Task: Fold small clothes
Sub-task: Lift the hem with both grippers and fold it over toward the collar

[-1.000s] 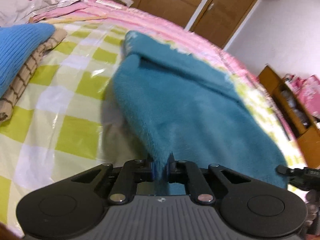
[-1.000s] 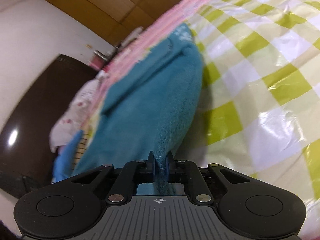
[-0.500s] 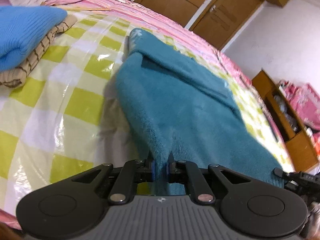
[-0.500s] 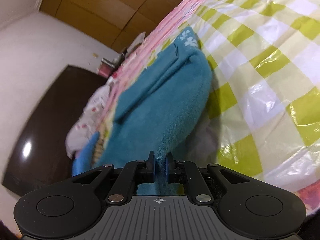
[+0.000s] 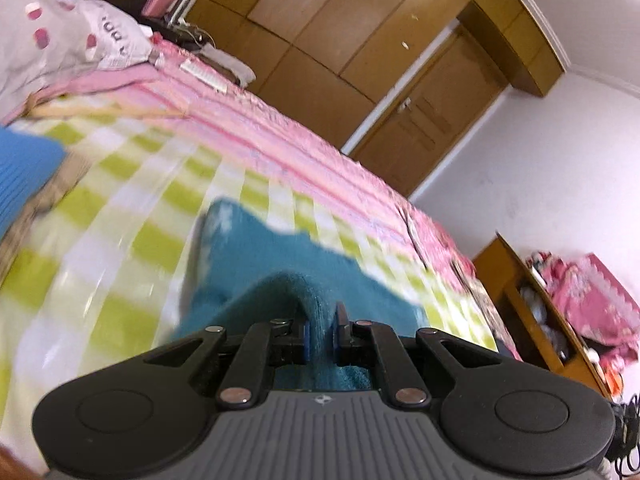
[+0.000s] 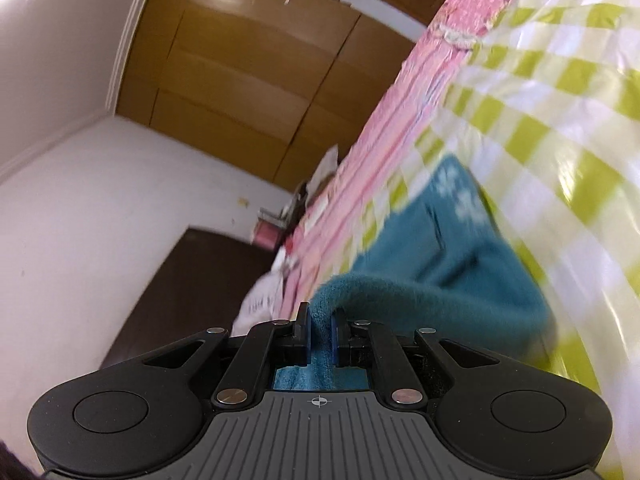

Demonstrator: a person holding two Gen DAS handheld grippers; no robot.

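Note:
A teal fleece garment (image 5: 280,264) lies on the green-and-white checked sheet (image 5: 120,216) on the bed. My left gripper (image 5: 322,334) is shut on one near corner of it, and the cloth arches up from the jaws and folds forward over the rest. In the right wrist view the same teal garment (image 6: 448,272) has white flower prints near its far end. My right gripper (image 6: 321,338) is shut on the other near corner, lifted above the sheet (image 6: 560,120).
A folded blue knit (image 5: 20,176) on a striped tan cloth lies at the left. A pink quilt (image 5: 280,136) runs along the far side, with a white pillow (image 5: 68,40). Wooden wardrobes and a door stand behind; a shelf with pink items (image 5: 560,312) stands right.
Both grippers have lifted and carried the near edge of the teal garment forward toward its far end, so it now doubles over itself. Both views tilted up.

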